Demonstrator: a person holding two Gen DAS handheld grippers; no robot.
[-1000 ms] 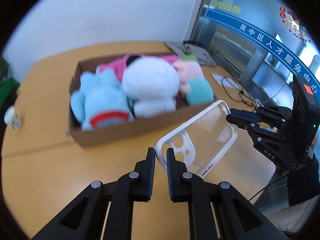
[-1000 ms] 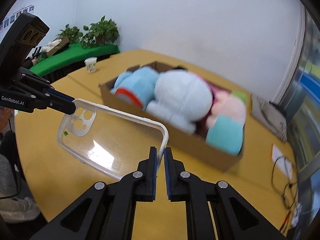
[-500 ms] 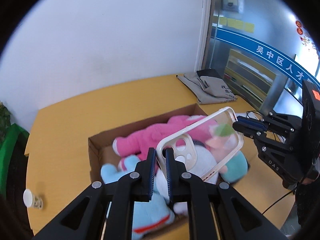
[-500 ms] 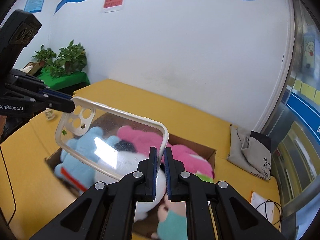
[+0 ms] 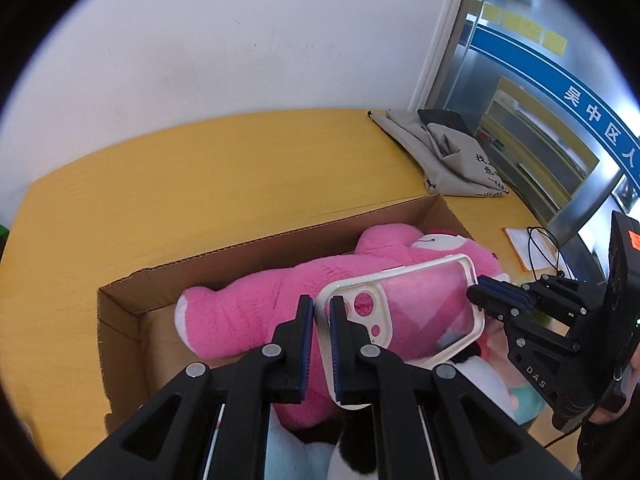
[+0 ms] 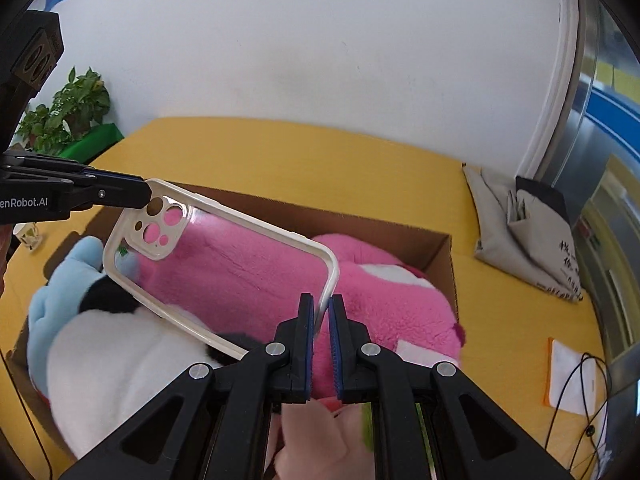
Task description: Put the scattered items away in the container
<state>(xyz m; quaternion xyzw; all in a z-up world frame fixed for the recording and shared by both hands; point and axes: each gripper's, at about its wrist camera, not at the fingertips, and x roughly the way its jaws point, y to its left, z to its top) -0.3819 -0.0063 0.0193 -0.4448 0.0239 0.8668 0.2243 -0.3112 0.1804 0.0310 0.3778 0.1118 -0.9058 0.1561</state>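
You hold the clear phone case (image 5: 404,312) above the cardboard box (image 5: 132,304), over the pink plush (image 5: 256,312). Your left gripper (image 5: 322,312) has its fingers clenched on the camera-cutout end; your right gripper (image 6: 320,312) grasps the opposite end. The box sits on the yellow bench (image 5: 200,184).

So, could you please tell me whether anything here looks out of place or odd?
Only that the clear phone case hangs tilted above the pink plush in the cardboard box, pinched at opposite ends by both tongs. Nothing looks spilled or damaged.
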